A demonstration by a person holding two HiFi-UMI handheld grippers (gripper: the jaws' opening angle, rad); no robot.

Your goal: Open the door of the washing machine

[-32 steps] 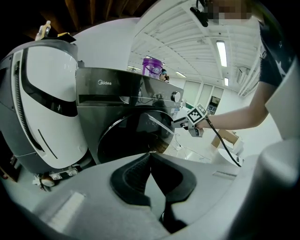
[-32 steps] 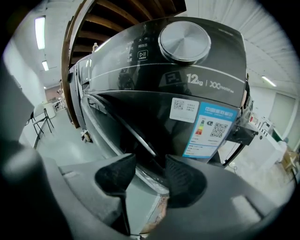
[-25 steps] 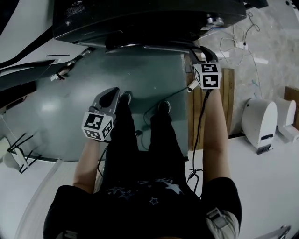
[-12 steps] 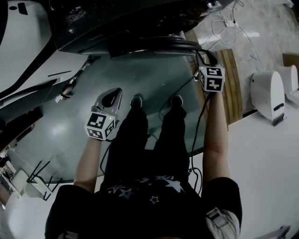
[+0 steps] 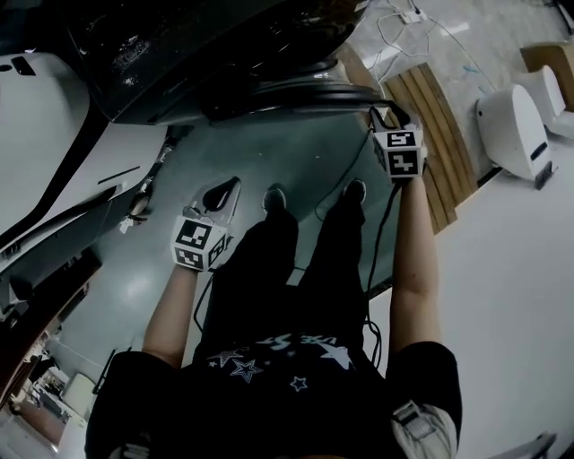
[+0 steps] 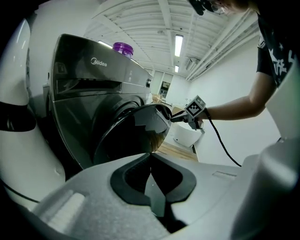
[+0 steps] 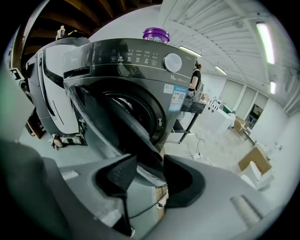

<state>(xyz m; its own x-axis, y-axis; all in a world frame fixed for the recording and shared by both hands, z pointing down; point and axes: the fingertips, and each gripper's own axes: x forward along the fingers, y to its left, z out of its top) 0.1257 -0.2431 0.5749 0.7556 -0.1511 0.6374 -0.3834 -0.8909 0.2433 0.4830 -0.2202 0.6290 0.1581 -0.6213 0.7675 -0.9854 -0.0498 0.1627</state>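
The dark grey washing machine (image 5: 224, 54) fills the top of the head view. Its round door (image 7: 112, 126) stands partly swung out from the drum opening. My right gripper (image 7: 149, 176) has the door's free rim between its pads and is shut on it; its jaws have just been closing a little. The same grip shows at the door's edge in the head view (image 5: 381, 109) and in the left gripper view (image 6: 177, 118). My left gripper (image 5: 230, 186) hangs over the floor in front of the machine, shut and holding nothing (image 6: 150, 154).
A purple bottle (image 7: 156, 33) stands on top of the machine. A white cabinet (image 5: 54, 116) is to its left. To the right are wooden planks (image 5: 435, 134), floor cables (image 5: 404, 27) and a white appliance (image 5: 511, 125). The person's shoes (image 5: 273, 199) stand before the door.
The right gripper has moved away from the machine front with the door's rim, and the door has swung further out. The left gripper has drifted and rolled slightly. The head view has turned.
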